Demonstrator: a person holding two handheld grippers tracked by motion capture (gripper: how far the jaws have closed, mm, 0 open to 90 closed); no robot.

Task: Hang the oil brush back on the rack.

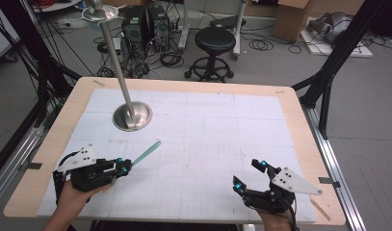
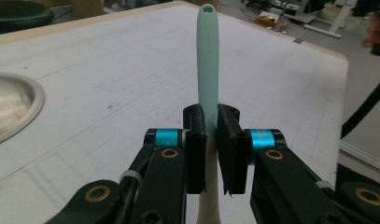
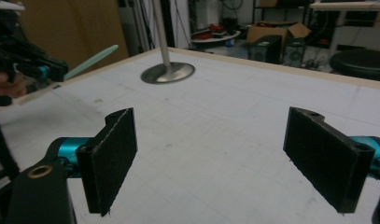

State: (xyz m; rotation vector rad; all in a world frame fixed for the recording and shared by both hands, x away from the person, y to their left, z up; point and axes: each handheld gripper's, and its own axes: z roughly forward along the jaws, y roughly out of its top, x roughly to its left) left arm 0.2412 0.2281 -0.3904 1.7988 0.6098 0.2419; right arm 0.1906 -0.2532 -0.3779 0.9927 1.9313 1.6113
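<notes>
The bench [image 1: 299, 144] carries a steel stand base [image 1: 132, 117] at its far left. The left tool [image 1: 124, 167] is clamped on a mint-green spatula handle [image 1: 146, 152], which is raised above the bench and points away from the jaws. The right tool [image 1: 248, 175] is held with its jaws apart, nothing between them.

A wooden table [image 1: 299, 120] (white-matted) bears a steel stand base [image 1: 132, 116].
</notes>
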